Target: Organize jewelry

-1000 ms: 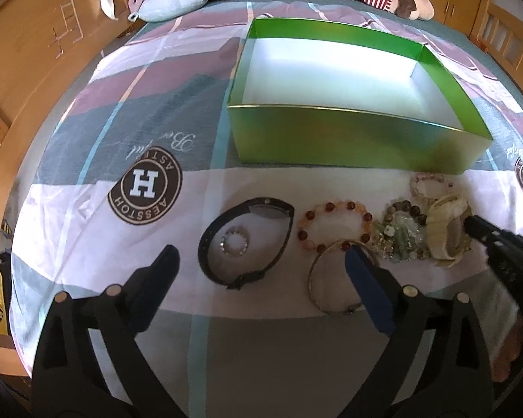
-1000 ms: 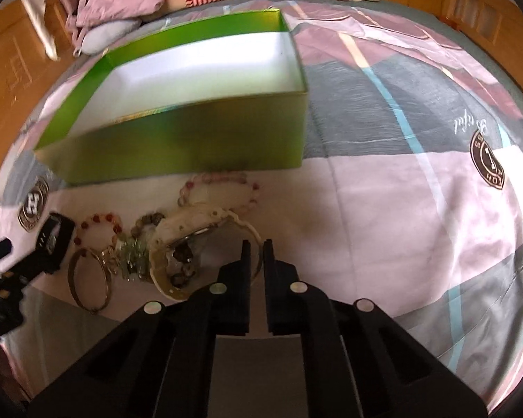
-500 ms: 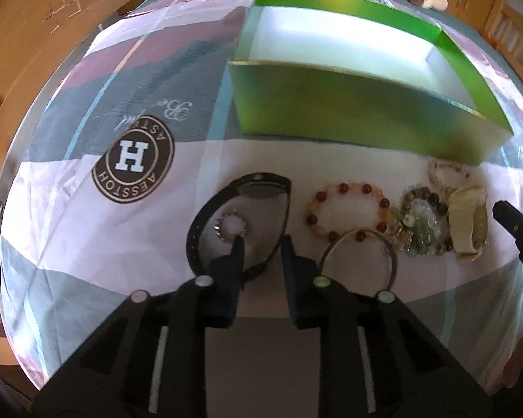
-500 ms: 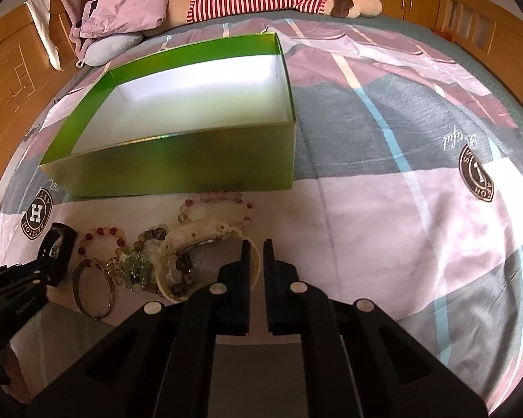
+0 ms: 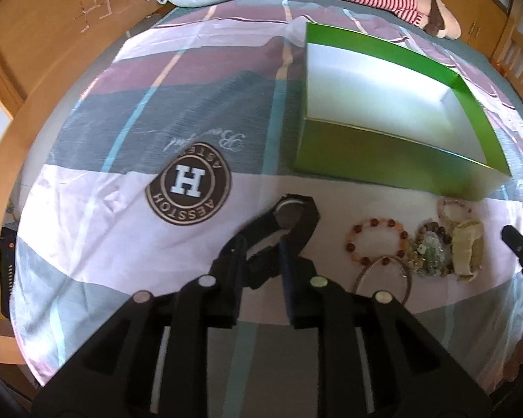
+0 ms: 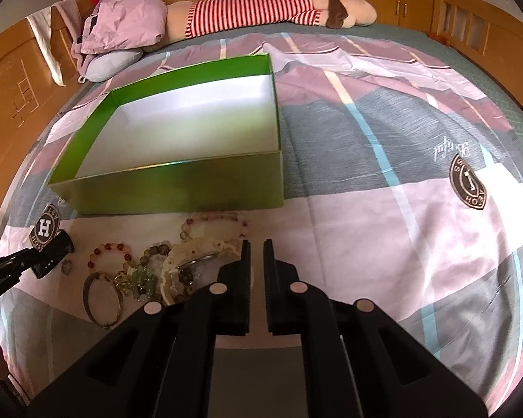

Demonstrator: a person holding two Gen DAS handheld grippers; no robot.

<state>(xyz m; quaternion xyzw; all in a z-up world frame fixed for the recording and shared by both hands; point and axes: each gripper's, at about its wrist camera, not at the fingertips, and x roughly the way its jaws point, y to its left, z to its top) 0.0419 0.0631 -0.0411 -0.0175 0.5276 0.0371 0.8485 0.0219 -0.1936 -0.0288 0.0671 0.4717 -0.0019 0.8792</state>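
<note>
— What does your left tool have?

— My left tool (image 5: 261, 244) is clamped on the black watch (image 5: 289, 219), low in the centre of the left wrist frame; its strap loop sticks out past my fingers (image 5: 232, 254), toward the brown H logo on the bedsheet (image 5: 87, 209). From the right wrist view the same watch shows at the left edge, with a small sparkly ring (image 6: 66, 265) lying just beside it.

— And the right one?

— My right tool (image 6: 257, 244) has its jaws nearly together, a thin gap between them and nothing held. It hangs at the lower centre of its frame, just right of the jewelry heap.

— What lies in that heap?

— A cream bangle (image 6: 191, 254), a pink bead bracelet (image 6: 214, 221) above it, a green bead tangle (image 6: 141, 277), a red-orange bead bracelet (image 6: 110, 256) and a metal bangle (image 6: 103, 299), all on the sheet.

— The box?

— The green box (image 6: 177, 188) sits open behind the heap, upper left of the frame, its white floor bare. A striped plush (image 6: 261, 7) lies along the top.
</note>
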